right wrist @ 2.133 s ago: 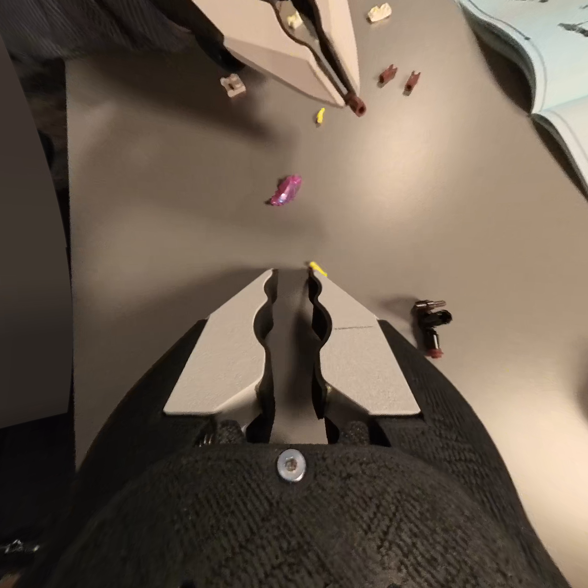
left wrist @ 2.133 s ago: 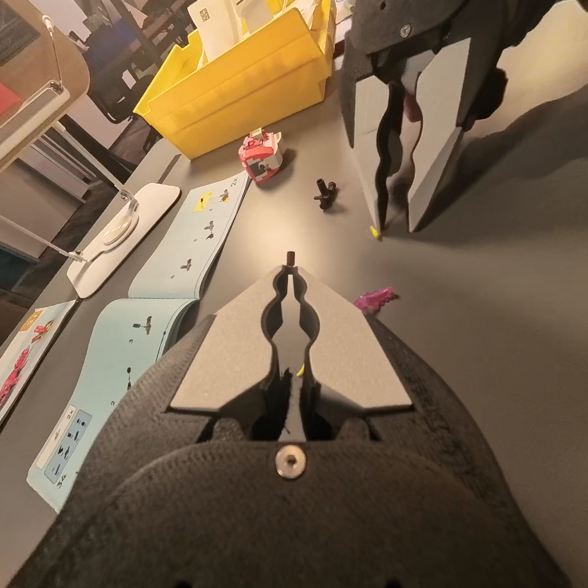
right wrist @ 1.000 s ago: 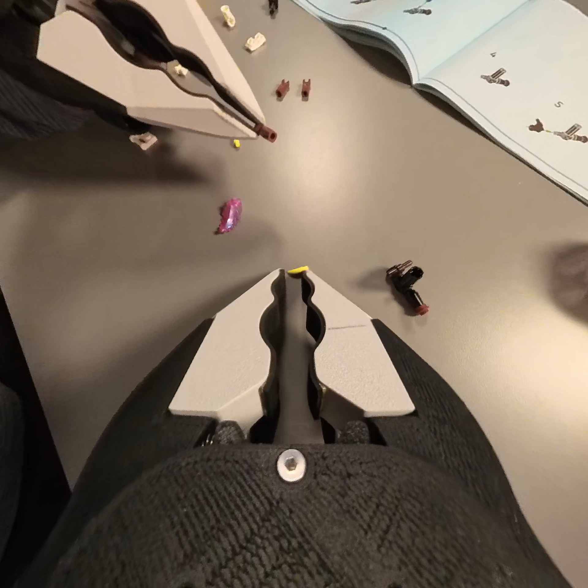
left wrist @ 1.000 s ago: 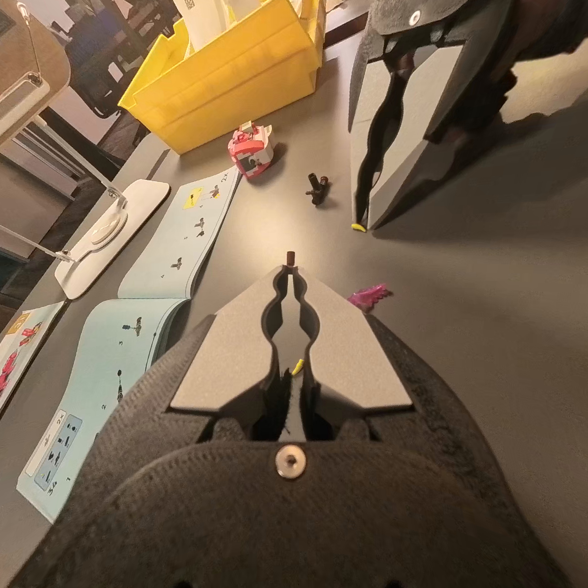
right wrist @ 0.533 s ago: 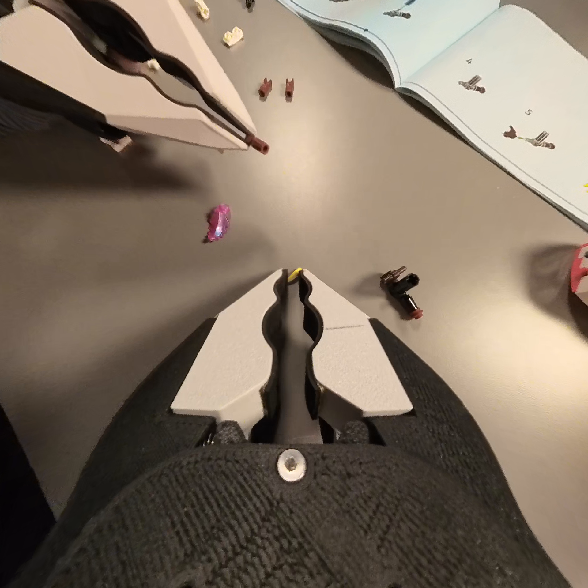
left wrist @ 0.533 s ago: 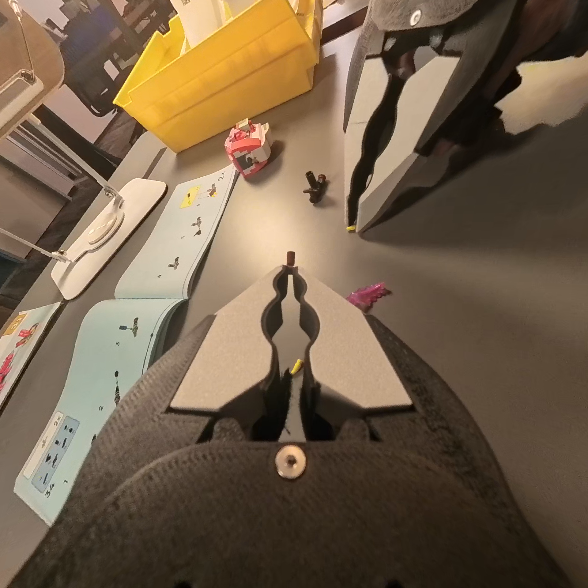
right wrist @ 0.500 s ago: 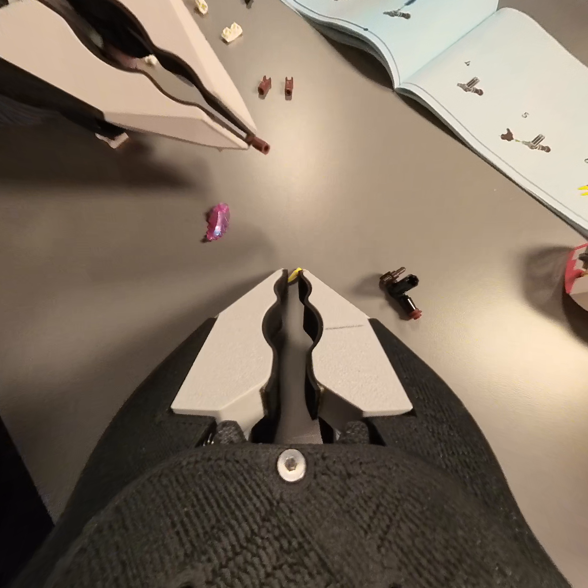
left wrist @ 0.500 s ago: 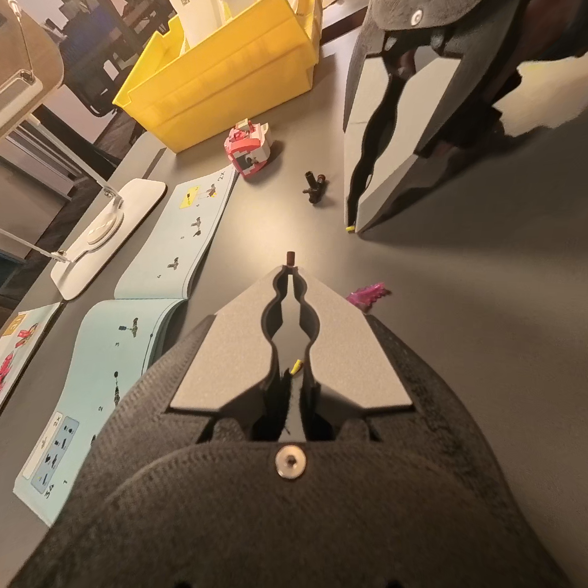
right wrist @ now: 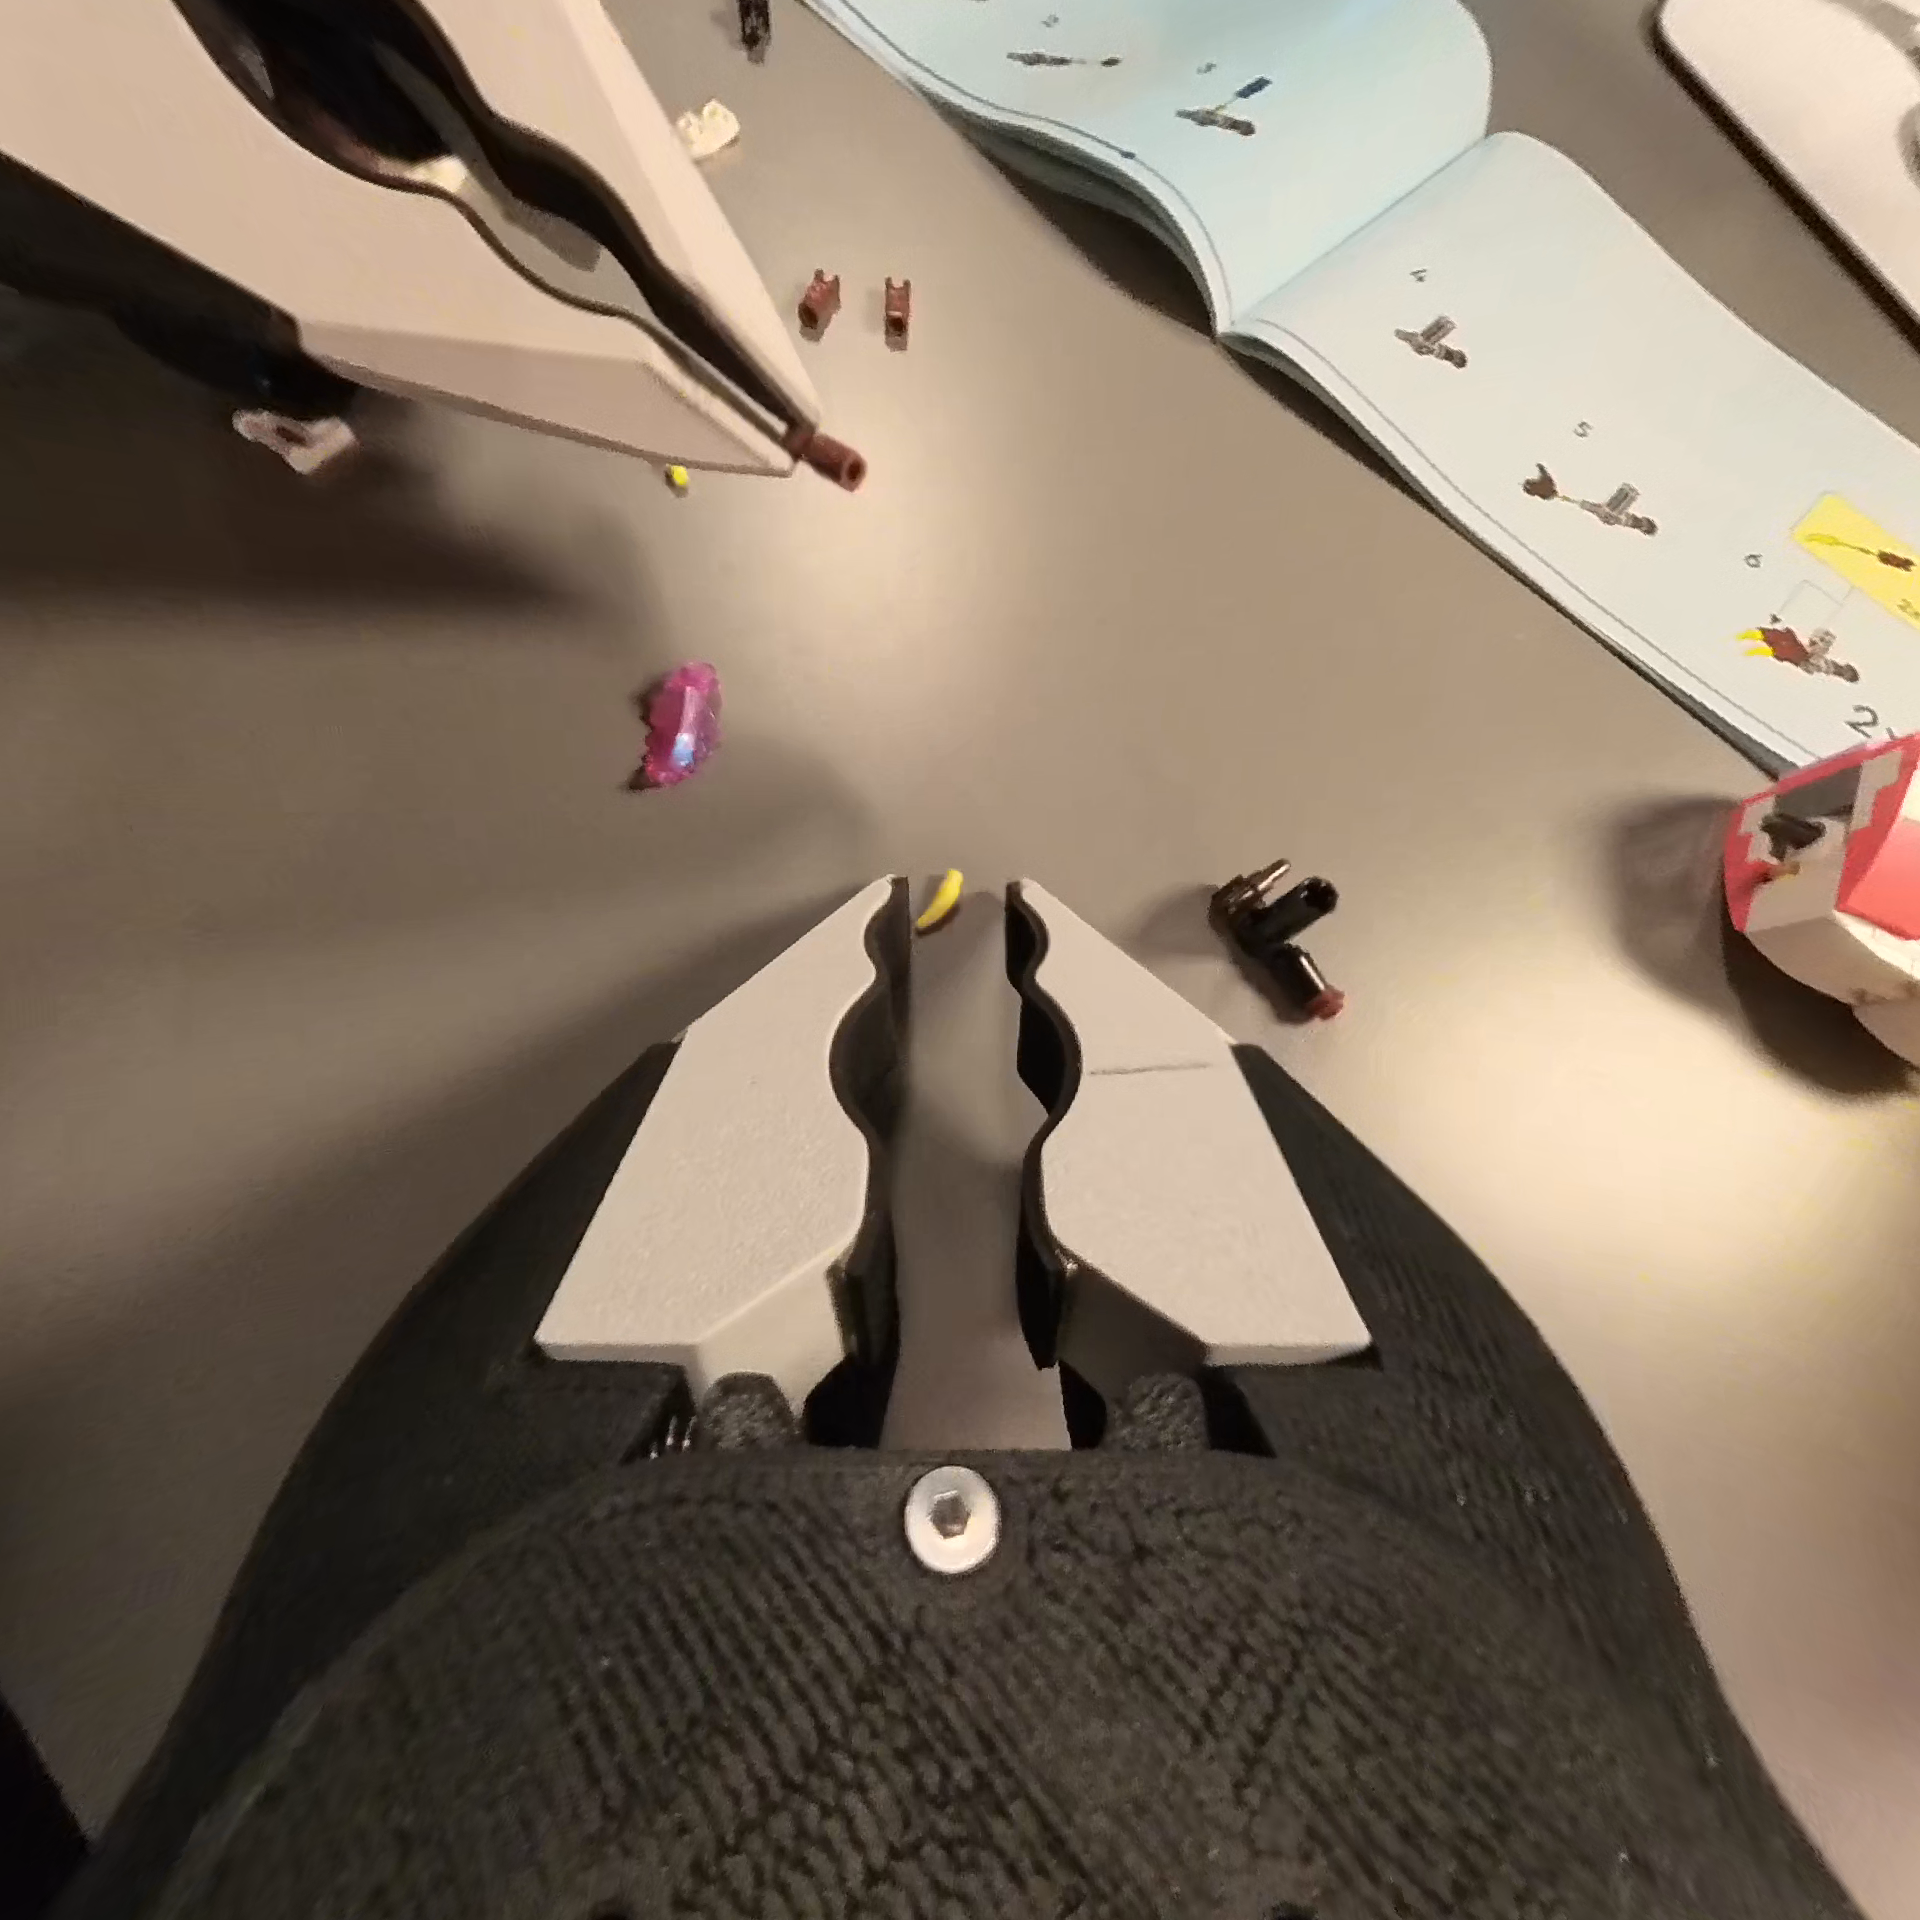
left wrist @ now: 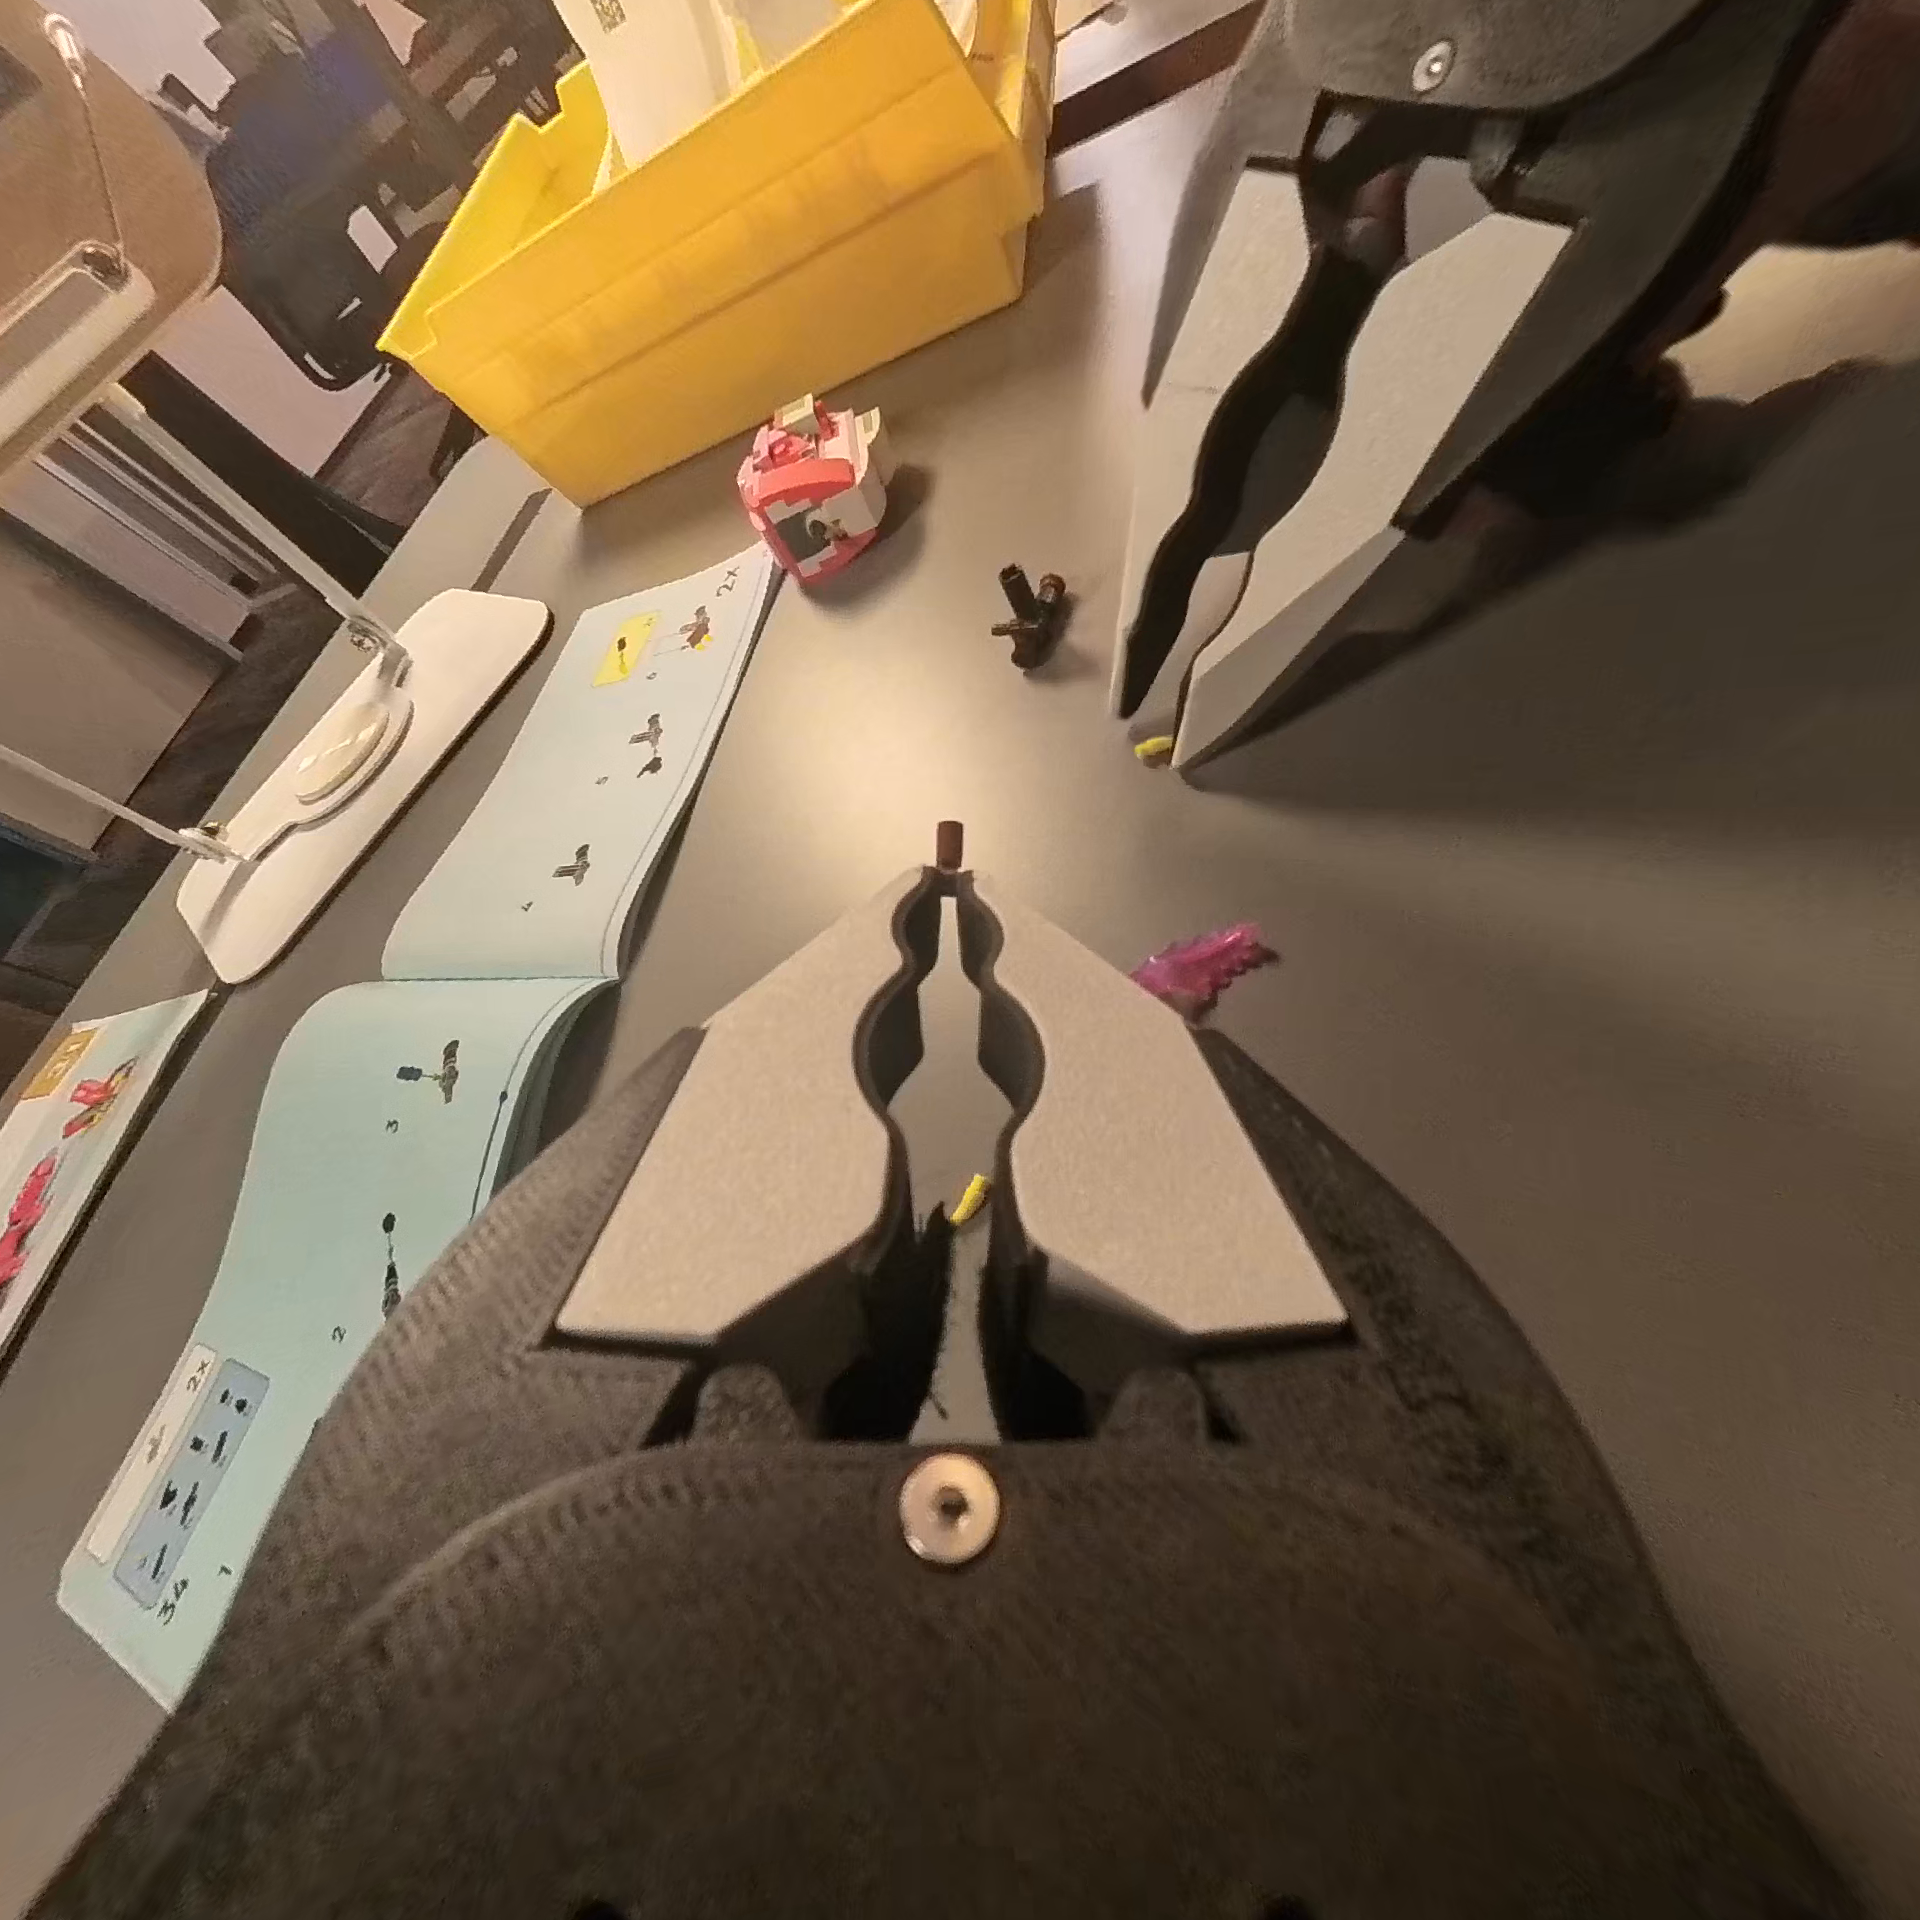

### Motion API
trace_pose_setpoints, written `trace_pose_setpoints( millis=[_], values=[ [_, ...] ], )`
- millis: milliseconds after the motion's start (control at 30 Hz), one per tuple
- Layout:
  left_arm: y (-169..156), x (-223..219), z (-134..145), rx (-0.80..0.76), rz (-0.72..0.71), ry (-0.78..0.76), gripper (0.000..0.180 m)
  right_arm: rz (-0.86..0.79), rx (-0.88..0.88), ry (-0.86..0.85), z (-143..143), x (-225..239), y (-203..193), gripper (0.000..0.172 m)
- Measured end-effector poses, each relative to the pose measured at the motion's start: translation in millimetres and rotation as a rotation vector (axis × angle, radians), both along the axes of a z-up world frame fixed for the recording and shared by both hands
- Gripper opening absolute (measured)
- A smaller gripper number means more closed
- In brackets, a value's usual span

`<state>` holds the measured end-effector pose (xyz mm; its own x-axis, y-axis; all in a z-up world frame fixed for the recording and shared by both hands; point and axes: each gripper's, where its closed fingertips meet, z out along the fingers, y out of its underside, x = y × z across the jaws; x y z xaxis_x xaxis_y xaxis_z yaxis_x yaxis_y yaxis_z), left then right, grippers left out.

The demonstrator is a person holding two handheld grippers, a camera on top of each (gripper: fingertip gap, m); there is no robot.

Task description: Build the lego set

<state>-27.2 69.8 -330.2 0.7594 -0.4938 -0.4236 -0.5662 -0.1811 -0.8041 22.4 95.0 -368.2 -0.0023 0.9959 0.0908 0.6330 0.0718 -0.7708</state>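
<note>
My left gripper point(left wrist: 949, 881) is shut on a small dark brown cylinder piece point(left wrist: 949, 840) that sticks out past its tips. The right wrist view shows the same grip from the side point(right wrist: 831, 457). My right gripper point(right wrist: 954, 889) is open, tips down at the grey table point(right wrist: 1039, 644). A tiny yellow curved piece point(right wrist: 938, 900) lies on the table between its fingertips, close to the left one, and is not pinched. In the left wrist view the right gripper point(left wrist: 1158, 727) stands at the upper right with the yellow piece point(left wrist: 1151, 746) at its tips.
A magenta translucent piece point(right wrist: 681, 724) lies between the grippers. A black connector assembly point(right wrist: 1273, 935) and a red and white build point(right wrist: 1829, 883) lie to the right. There is an open light blue booklet point(right wrist: 1455, 312), two brown clips point(right wrist: 857, 301), a yellow bin point(left wrist: 727, 239) and a white stand base point(left wrist: 364, 769). The tips of one gripper are about 8 centimetres away from the tips of the other.
My right gripper's jaws had closed on the yellow piece at the tips and have now opened, leaving it on the table between them. My left gripper stayed shut on the brown piece.
</note>
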Motion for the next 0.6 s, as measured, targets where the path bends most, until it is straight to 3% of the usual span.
trace_pose_setpoints(
  millis=[367, 600],
  values=[
    [-0.1, 0.4, -0.7, -0.002, -0.003, 0.004, 0.002, -0.102, -0.093, 0.002, -1.1, 1.8, -1.5, 0.016],
    [-0.2, 2.2, -4.1, -0.012, -0.01, 0.011, 0.002, -0.143, -0.052, -0.048, -2.0, 2.6, -0.6, 0.008]
  ],
)
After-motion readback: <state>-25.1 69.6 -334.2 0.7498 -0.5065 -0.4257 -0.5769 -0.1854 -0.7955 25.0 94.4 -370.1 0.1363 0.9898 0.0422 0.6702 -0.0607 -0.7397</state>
